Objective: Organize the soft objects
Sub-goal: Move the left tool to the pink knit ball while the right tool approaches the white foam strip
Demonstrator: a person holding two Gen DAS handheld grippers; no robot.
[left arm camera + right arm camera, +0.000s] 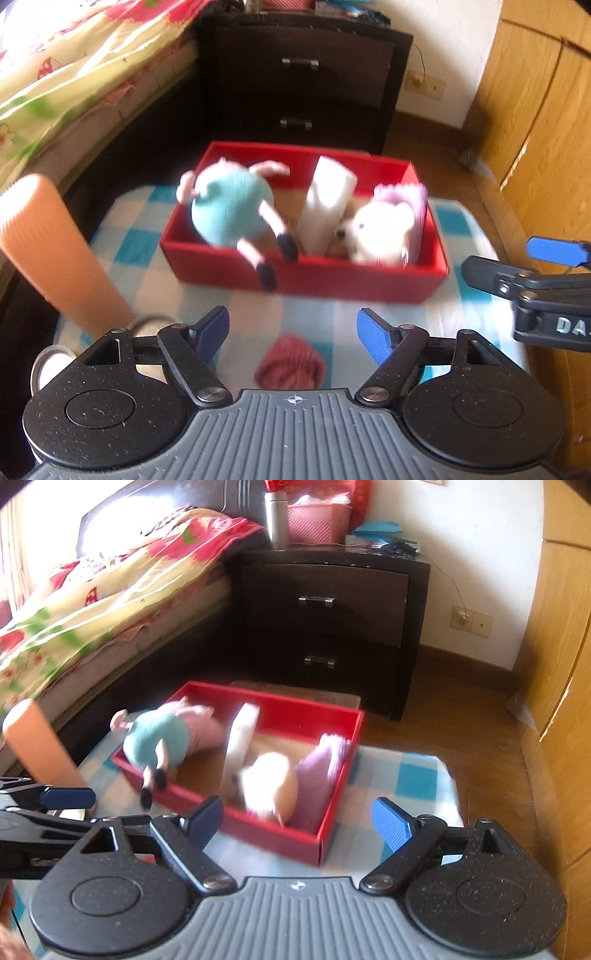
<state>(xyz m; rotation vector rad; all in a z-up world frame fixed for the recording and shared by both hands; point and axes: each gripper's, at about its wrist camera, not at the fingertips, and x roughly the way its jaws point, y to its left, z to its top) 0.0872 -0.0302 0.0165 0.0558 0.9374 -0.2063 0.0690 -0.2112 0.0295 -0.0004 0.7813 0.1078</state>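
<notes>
red box (pixel 306 280) at table's (pixel 314 314) far edge; pig plush (pixel 229 214) overhangs its near wall. left gripper (pixel 291 332) and right gripper (pixel 297 821) spread, nothing between, near edge free.

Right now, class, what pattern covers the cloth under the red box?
Blue and white checks on the cloth, clearest in the left wrist view.

pig plush (pixel 231 212) legs over red box (pixel 306 277) front wall | bear plush (pixel 380 232) inside right
</notes>
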